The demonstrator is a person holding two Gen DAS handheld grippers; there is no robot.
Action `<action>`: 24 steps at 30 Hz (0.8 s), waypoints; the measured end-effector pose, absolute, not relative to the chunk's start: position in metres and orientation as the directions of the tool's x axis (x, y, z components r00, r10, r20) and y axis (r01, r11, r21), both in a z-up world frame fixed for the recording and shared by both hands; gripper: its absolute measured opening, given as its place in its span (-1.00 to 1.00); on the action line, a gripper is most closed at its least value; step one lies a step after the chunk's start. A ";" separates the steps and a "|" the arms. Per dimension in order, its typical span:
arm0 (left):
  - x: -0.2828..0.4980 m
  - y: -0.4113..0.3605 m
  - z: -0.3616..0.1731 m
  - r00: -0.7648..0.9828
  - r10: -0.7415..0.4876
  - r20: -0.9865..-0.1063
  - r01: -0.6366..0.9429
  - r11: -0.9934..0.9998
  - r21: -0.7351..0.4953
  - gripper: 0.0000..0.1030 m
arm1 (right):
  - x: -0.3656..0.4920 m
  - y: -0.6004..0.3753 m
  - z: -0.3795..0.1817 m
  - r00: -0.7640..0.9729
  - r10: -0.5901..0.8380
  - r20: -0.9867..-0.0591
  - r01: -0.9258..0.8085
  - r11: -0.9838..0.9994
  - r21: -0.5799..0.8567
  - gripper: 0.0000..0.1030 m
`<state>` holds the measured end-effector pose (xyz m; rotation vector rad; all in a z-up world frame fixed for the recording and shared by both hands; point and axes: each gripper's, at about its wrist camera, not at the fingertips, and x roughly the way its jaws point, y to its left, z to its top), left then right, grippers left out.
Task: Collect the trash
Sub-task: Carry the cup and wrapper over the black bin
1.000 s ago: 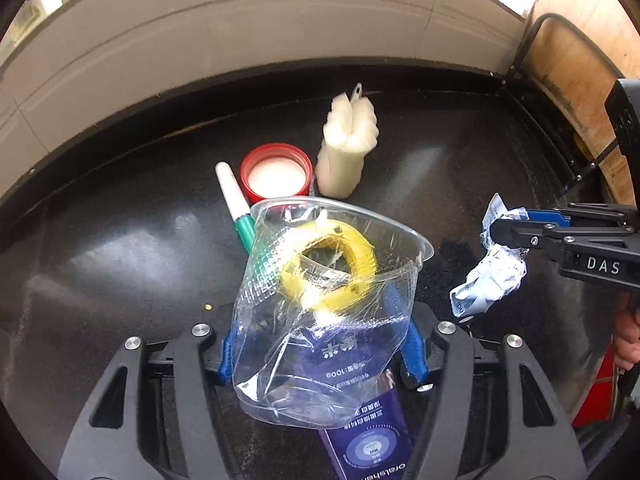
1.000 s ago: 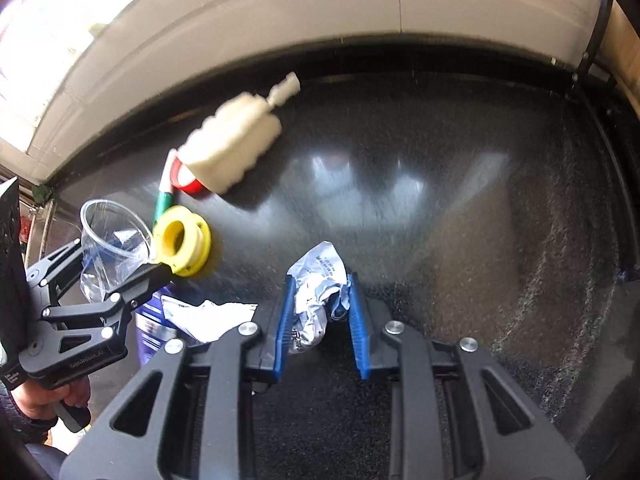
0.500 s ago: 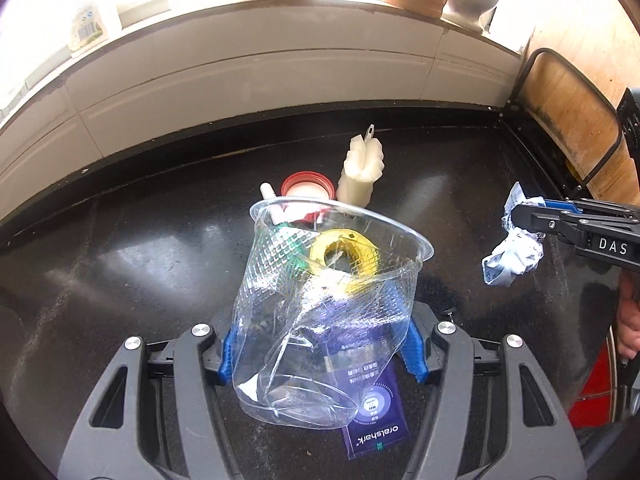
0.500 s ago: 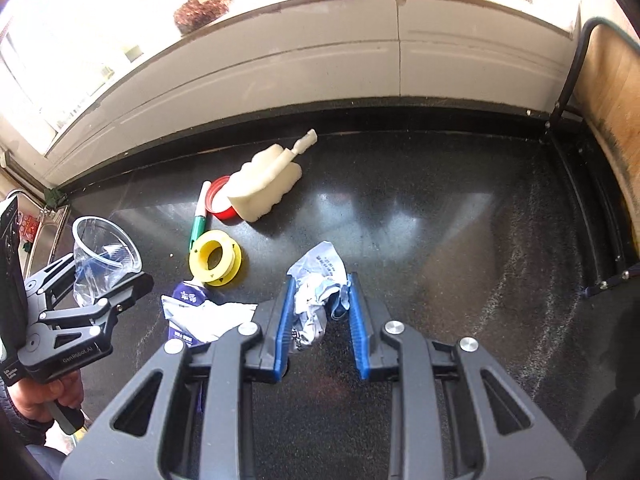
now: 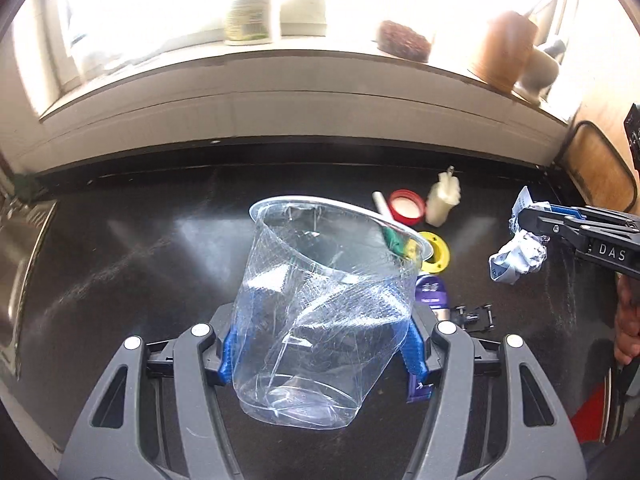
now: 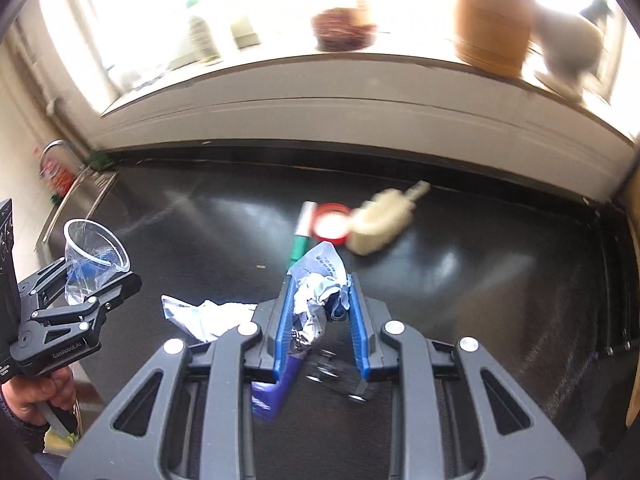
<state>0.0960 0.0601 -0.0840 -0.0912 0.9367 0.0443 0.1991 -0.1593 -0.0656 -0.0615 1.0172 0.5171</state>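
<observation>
Black counter [image 5: 140,264] | right gripper [image 5: 520,216]: "DAS" | left gripper [image 6: 108,280]: "GenRobot.AI"

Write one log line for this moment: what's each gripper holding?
left gripper: shut on clear plastic cup | right gripper: shut on crumpled silver-blue wrapper | black counter: other litter remains

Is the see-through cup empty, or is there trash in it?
Empty. The clear plastic cup, clamped in the left gripper, shows only the counter through its walls and bottom.
</observation>
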 end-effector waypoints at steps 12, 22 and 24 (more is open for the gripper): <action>-0.068 0.213 -0.060 0.517 0.318 -0.794 -0.557 0.830 -0.031 0.18 | 0.124 0.052 -0.044 0.206 0.585 -0.785 -0.812 0.550 0.197 -0.49; -0.244 0.291 -0.059 0.320 0.501 -0.804 -0.862 0.506 -0.028 0.18 | -0.019 0.220 -0.041 -0.079 0.617 -0.783 -0.969 0.136 0.205 -0.49; -0.275 0.299 -0.063 0.280 0.513 -0.811 -0.899 0.438 -0.033 0.18 | -0.051 0.245 -0.041 -0.128 0.607 -0.784 -0.977 0.057 0.204 -0.49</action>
